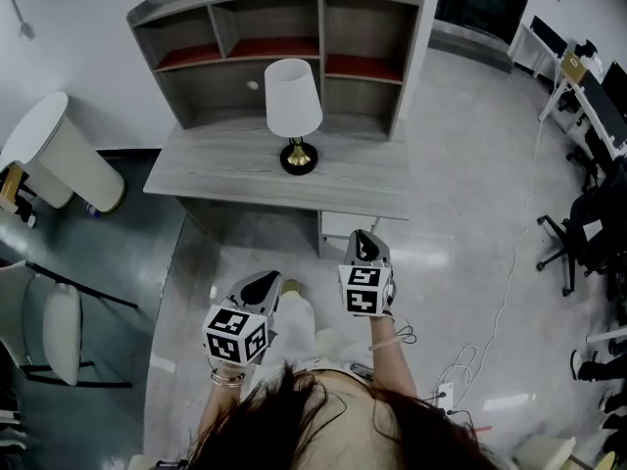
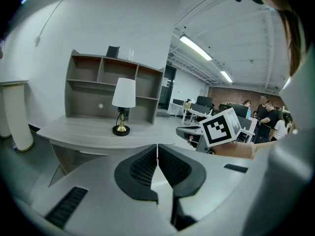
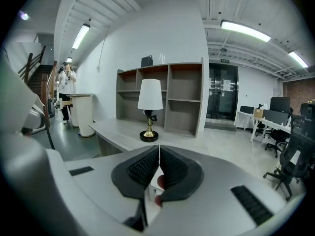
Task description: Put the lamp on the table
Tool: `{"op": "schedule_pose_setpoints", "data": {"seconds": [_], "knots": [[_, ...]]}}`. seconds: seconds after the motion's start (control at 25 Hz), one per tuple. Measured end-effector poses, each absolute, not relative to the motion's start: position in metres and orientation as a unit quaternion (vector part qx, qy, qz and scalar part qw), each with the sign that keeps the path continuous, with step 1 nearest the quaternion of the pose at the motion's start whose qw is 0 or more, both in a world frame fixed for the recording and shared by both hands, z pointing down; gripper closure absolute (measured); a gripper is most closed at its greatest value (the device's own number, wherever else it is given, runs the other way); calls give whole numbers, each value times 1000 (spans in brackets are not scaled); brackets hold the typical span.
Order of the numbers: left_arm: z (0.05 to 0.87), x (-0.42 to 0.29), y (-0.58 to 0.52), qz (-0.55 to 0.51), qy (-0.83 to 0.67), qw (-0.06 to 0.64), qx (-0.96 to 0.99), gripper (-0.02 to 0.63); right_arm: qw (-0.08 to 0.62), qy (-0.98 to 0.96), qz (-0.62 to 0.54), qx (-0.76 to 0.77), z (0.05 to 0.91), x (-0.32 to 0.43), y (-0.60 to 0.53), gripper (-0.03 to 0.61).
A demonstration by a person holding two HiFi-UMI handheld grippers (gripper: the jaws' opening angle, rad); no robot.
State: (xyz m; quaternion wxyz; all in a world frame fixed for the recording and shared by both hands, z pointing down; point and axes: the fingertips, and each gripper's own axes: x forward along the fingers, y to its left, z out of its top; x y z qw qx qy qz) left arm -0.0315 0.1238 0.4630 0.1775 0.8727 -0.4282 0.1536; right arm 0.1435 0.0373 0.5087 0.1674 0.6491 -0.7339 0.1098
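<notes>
A lamp (image 1: 294, 111) with a white shade, brass stem and black base stands upright on the grey table (image 1: 216, 179), in front of the shelf unit. The same lamp (image 2: 122, 104) shows ahead in the left gripper view, and the lamp (image 3: 149, 107) also ahead in the right gripper view. My left gripper (image 1: 263, 287) is held low, well short of the table, jaws shut with nothing between them. My right gripper (image 1: 363, 246) hangs near the table's front edge, also shut and empty. Neither touches the lamp.
A grey shelf unit (image 1: 284, 37) rises at the table's back. A white cylinder bin (image 1: 59, 155) leans at the left, with a chair (image 1: 64, 331) below it. Office chairs and desks (image 1: 588, 116) stand at the right. Cables (image 1: 460, 370) lie on the floor.
</notes>
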Motion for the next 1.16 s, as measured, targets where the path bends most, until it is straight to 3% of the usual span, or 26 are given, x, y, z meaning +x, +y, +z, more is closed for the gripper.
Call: {"op": "schedule_pose_setpoints", "data": {"seconds": [1.16], "knots": [[462,-27,85,175,-412,162,880,597,146,-697,130,690,508,171,6,557]]}}
